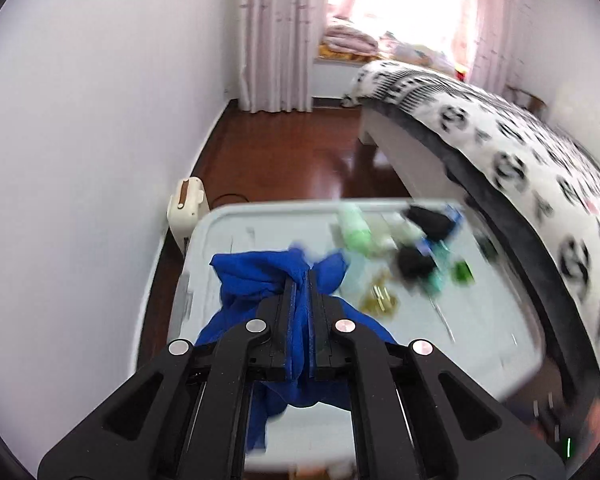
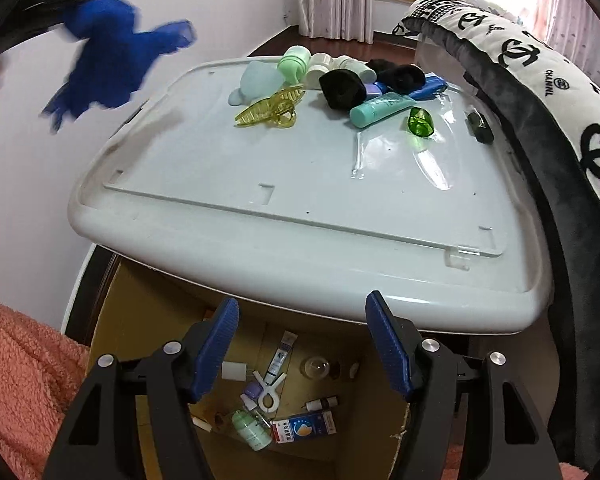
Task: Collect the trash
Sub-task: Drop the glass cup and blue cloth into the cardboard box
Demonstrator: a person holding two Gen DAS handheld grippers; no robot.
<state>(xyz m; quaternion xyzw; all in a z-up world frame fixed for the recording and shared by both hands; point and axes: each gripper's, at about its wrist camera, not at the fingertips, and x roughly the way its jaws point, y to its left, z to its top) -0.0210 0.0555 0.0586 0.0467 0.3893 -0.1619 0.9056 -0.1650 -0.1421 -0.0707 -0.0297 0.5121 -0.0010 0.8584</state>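
While the left gripper squeezes a blue cloth, it hangs in the air above the grey lid.

On the lid's far side lie a yellow hair clip, a teal tube and a green cap. The right gripper stands wide apart, nothing between its jaws, over a cardboard box of small trash.

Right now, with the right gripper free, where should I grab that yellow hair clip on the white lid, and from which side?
Take the yellow hair clip across its narrow middle, coming down from above. It lies flat on the white lid with its long axis slanting, so the fingers should straddle that axis. The near side is bare; the pale blue item crowds the far side. The right gripper is open and empty.
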